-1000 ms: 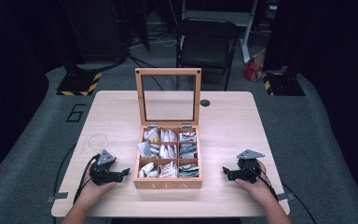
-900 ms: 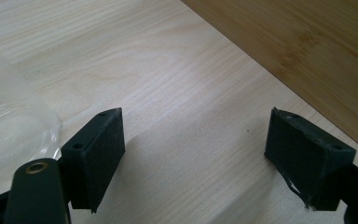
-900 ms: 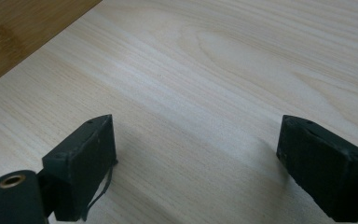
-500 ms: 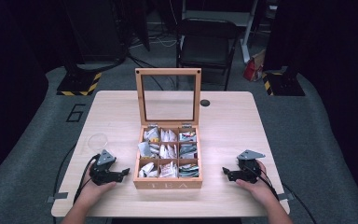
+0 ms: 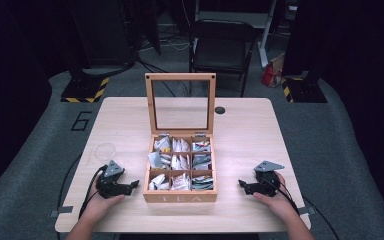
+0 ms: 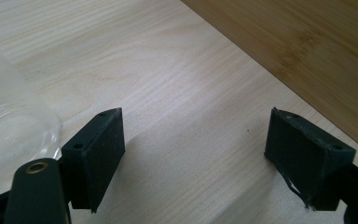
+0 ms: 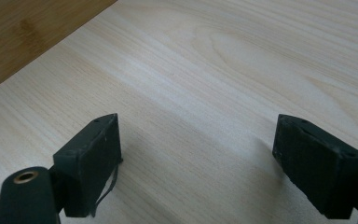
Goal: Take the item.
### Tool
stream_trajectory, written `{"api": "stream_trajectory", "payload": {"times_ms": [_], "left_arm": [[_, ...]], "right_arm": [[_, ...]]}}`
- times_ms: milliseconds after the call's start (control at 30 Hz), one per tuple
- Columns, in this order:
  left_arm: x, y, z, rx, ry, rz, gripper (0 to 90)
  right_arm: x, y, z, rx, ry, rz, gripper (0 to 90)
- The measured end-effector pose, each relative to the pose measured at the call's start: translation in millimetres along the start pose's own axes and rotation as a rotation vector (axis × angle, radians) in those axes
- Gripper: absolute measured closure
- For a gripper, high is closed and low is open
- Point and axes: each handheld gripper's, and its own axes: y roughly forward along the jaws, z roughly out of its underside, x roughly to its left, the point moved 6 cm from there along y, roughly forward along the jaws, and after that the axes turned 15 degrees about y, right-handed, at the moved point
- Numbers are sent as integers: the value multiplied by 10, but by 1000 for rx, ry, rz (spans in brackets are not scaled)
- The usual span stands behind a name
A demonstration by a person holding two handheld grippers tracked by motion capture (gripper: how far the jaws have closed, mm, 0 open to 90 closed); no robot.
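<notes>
Tea box (image 5: 181, 196), lid propped open for access: left claw (image 5: 133, 184) and right claw (image 5: 242, 185) resting spread, empty, flanking it on tabletop (image 5: 260, 135).

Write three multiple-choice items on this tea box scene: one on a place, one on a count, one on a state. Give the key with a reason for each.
1. Where is the clear plastic cup?
A. On the table left of the tea box
B. Inside the tea box
C. On the chair

2. How many compartments does the tea box have?
A. Four
B. Six
C. Nine

3. How does the lid of the box stand?
A. Shut flat
B. Open and upright
C. Taken off and laid on the table

Key:
1 A: the high view shows the cup on the table, just beyond the left gripper.
2 C: the dividers form three rows of three, all holding tea bags.
3 B: the glass-paned lid rises from the box's far edge, while the right gripper and the left one rest open at either side, holding nothing.
</notes>
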Motion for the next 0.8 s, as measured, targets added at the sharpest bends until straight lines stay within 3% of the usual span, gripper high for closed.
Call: {"api": "stream_trajectory", "payload": {"times_ms": [233,500,567,633,800], "left_arm": [[-12,-35,-19,11,-3,18,225],[-79,-176,-198,-49,-49,21,300],[-74,-205,-205,-41,-35,28,315],[-94,-223,-216,-44,-68,48,329],[-105,-295,-255,-59,-70,56,356]], "right_arm": [[0,2,0,2,4,4,144],[2,0,1,4,3,0,144],[-2,3,0,1,1,4,144],[-1,1,0,3,2,3,144],[1,5,-2,2,5,4,140]]}}
